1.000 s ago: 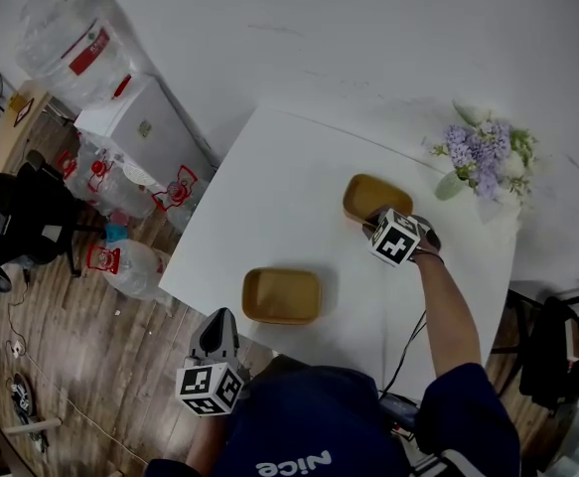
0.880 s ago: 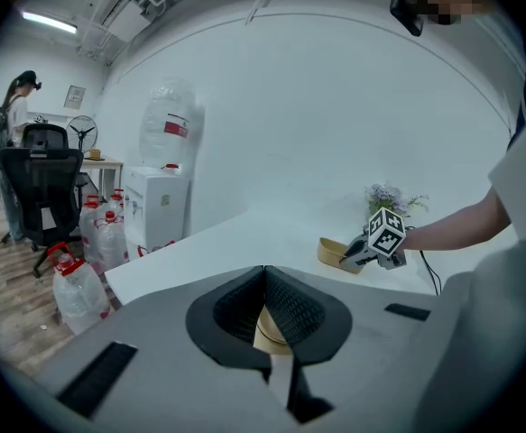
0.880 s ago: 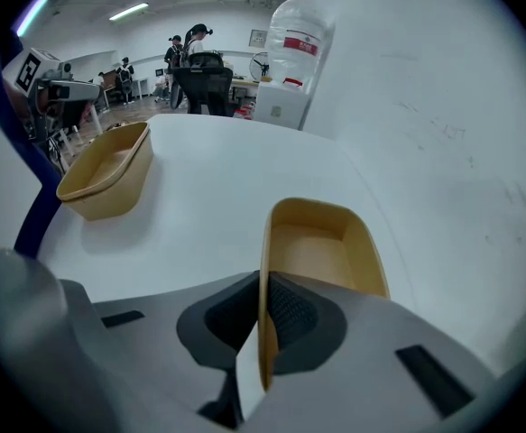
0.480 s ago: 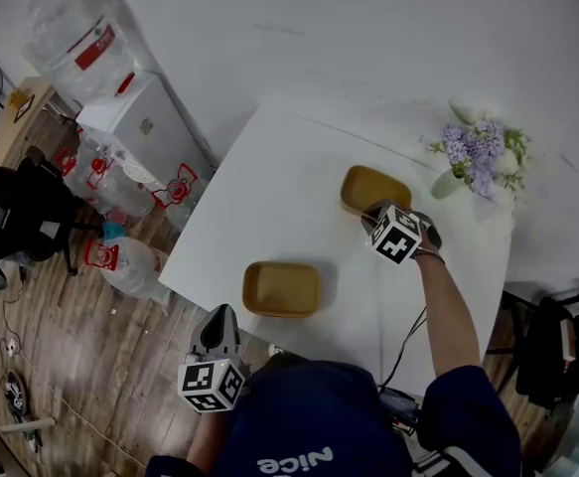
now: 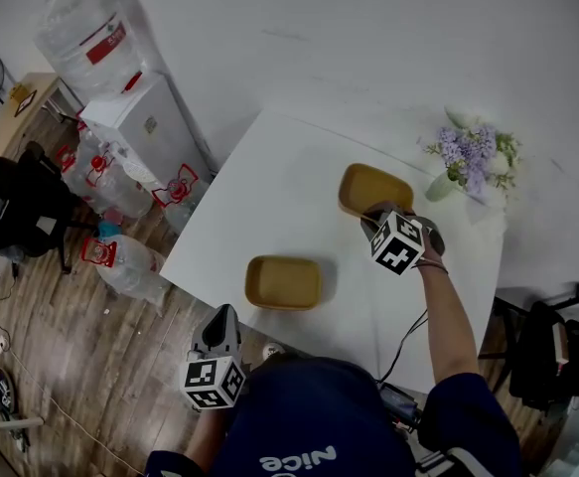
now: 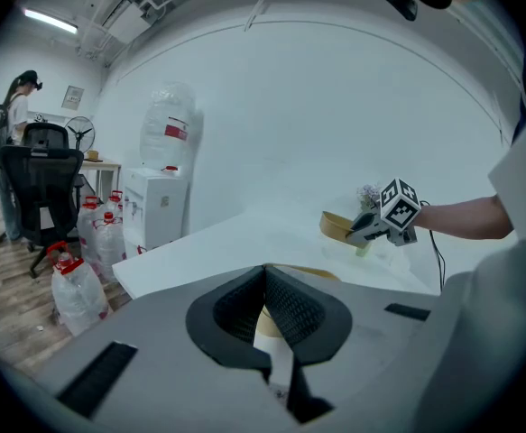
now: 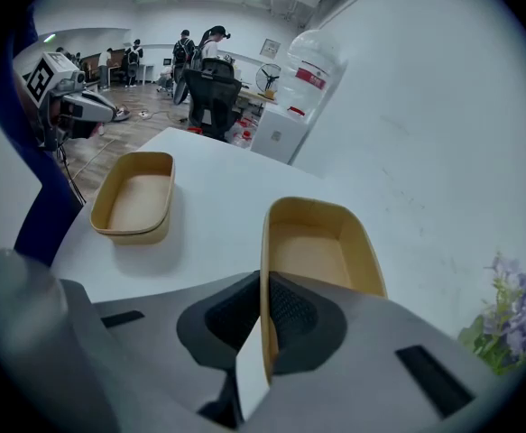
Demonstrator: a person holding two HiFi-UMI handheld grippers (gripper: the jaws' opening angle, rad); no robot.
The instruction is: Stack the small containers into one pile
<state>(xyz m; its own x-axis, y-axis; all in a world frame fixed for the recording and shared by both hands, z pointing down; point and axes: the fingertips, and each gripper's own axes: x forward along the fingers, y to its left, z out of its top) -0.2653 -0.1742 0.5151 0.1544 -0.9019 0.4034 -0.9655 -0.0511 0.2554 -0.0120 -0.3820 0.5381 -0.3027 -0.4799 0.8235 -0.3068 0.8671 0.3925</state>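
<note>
- Against a second ago, the right gripper (image 5: 371,219) and its tan container (image 5: 373,185) sit higher; the container seems clear of the white table (image 5: 269,187).
- The second tan container (image 5: 283,282) lies empty near the table's front edge; the held one is empty and tilted.
- The left gripper (image 5: 220,316) hovers beyond that edge, jaws pressed together on nothing.
- The right gripper's jaws pinch the held container's near wall, angled downward.

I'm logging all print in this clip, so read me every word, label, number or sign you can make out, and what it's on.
"Nice": white letters, upside down in the head view, on the person's dark blue shirt.
Red label on the clear plastic water bottle atop the white dispenser: too blurred to read.
Red labels on the clear water jugs on the floor: too small to read.
</note>
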